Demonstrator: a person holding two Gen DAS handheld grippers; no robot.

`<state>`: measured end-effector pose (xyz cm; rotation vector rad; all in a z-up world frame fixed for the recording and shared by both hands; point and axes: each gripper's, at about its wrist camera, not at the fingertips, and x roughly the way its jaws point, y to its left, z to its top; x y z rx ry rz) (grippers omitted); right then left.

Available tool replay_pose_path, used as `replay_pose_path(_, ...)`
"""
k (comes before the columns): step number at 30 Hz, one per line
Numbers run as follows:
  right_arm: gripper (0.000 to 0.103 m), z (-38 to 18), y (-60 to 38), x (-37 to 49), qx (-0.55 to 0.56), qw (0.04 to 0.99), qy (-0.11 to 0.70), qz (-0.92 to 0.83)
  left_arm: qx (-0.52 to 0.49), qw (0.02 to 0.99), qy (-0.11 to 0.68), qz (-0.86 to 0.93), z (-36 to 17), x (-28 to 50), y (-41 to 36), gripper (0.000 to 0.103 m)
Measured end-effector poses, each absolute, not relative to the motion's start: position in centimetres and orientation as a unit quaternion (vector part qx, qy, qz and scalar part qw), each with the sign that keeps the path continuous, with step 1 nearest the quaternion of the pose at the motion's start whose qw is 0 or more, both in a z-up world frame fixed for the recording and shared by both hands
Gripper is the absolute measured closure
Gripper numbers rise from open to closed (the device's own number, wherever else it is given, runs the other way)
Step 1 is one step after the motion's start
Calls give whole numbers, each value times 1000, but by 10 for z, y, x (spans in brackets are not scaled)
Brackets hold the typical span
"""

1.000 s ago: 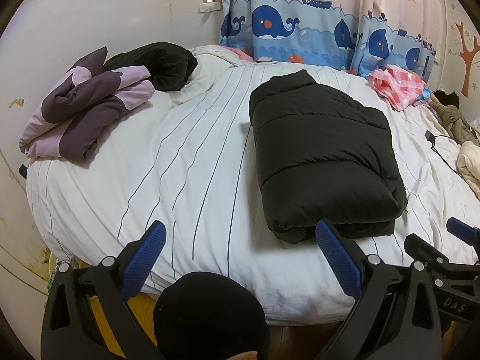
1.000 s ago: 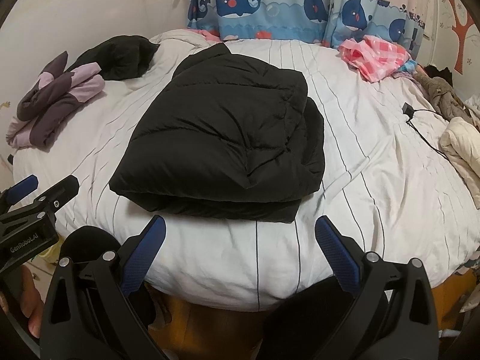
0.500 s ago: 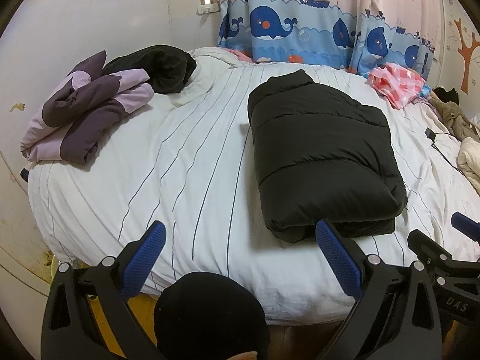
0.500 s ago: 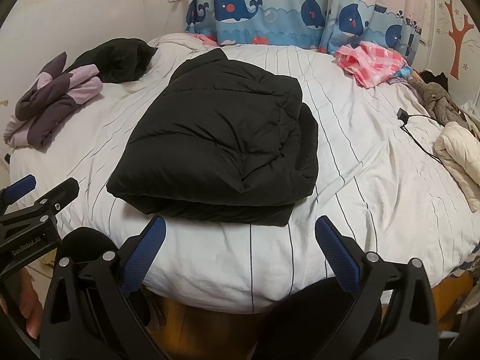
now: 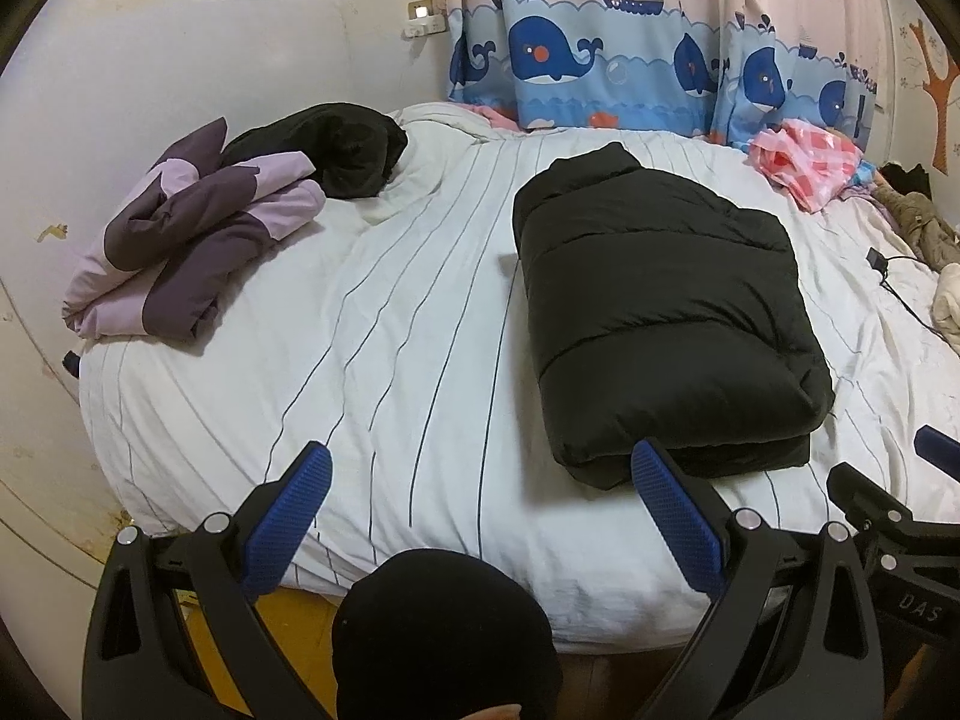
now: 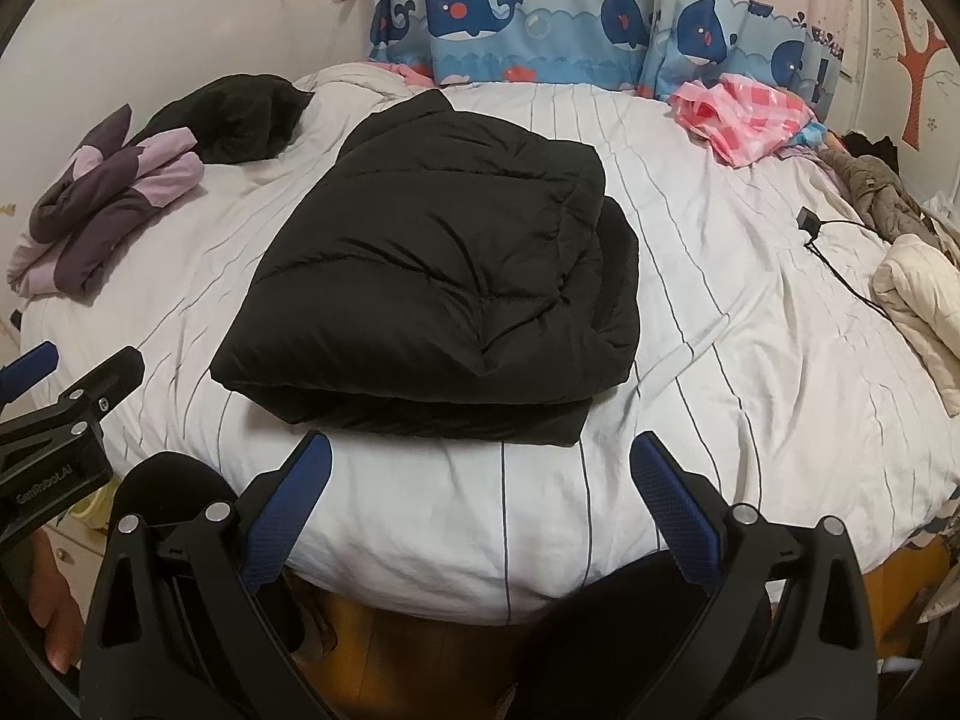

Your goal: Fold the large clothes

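Observation:
A black puffer jacket (image 5: 660, 318) lies folded into a thick rectangle on the white striped bed (image 5: 360, 360); it also shows in the right wrist view (image 6: 444, 288). My left gripper (image 5: 480, 474) is open and empty, held off the bed's near edge, left of the jacket. My right gripper (image 6: 480, 468) is open and empty, just short of the jacket's near folded edge. Each gripper shows at the side of the other's view: the right one (image 5: 888, 516), the left one (image 6: 66, 402).
A folded purple and lilac jacket (image 5: 192, 240) and a black garment (image 5: 336, 144) lie at the bed's far left. Pink checked cloth (image 6: 744, 114), a brown coat (image 6: 870, 180), a cream garment (image 6: 918, 294) and a charger cable (image 6: 834, 252) lie at the right. Whale curtains (image 5: 630, 54) hang behind.
Both grippers have drawn back a little from the bed and tilted slightly up. The jacket has not moved. Both stay open.

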<state>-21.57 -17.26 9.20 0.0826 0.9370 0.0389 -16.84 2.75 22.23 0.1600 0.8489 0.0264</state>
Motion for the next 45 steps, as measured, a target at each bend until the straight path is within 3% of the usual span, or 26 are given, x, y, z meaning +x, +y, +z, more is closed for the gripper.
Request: replay_pose_path(45, 7, 88, -172, -216, 44, 890, 453, 21, 75, 913, 402, 13, 229, -176, 15, 7)
